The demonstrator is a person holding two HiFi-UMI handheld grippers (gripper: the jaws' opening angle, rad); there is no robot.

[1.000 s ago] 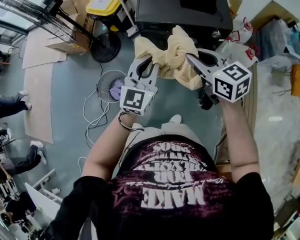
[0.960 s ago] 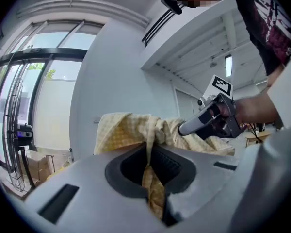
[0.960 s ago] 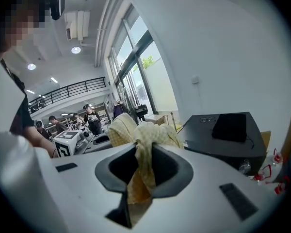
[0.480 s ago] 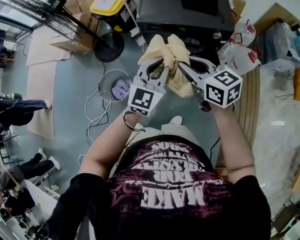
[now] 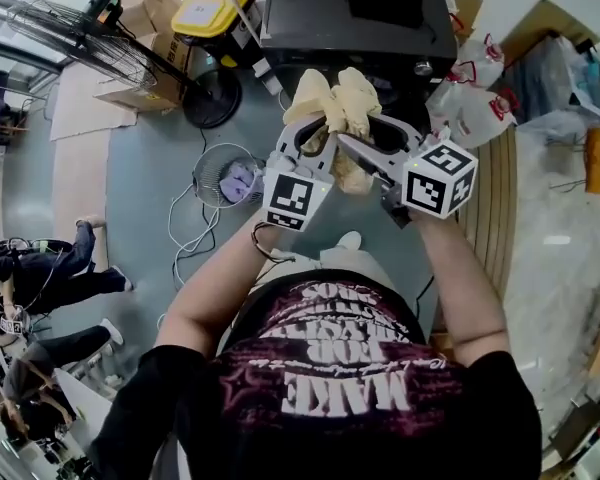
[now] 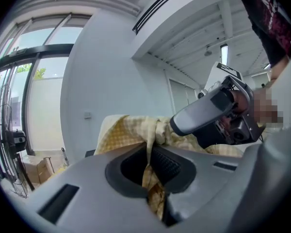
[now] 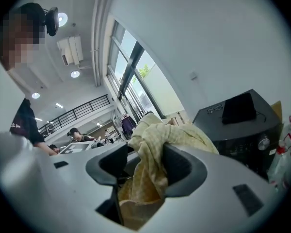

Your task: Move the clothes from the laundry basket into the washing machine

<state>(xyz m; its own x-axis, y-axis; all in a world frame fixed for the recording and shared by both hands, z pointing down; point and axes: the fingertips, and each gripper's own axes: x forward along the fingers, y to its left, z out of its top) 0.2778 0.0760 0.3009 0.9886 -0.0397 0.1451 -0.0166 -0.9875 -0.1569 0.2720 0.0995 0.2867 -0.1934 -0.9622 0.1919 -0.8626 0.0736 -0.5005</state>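
A pale yellow checked cloth (image 5: 342,96) hangs bunched in the air in front of the black washing machine (image 5: 350,13). My left gripper (image 5: 316,120) is shut on a fold of the cloth (image 6: 128,130), which runs down between its pads (image 6: 166,165). My right gripper (image 5: 348,140) is at the cloth's right side. Its jaws are opening, and the cloth (image 7: 153,144) drapes loosely through the gap, leaning on one pad (image 7: 177,165). The two grippers are close together, tips nearly meeting. The machine (image 7: 235,123) stands just beyond the cloth.
A round wire laundry basket (image 5: 212,160) with a purple garment sits on the floor at the left, with cables beside it. A standing fan (image 5: 90,33), cardboard boxes and a yellow-lidded bin (image 5: 212,8) are further left. Plastic bags (image 5: 475,108) lie right of the machine. People stand at far left.
Both grippers have drawn closer together and toward the machine, bunching the cloth between them. The right gripper has rolled and its jaws have parted.
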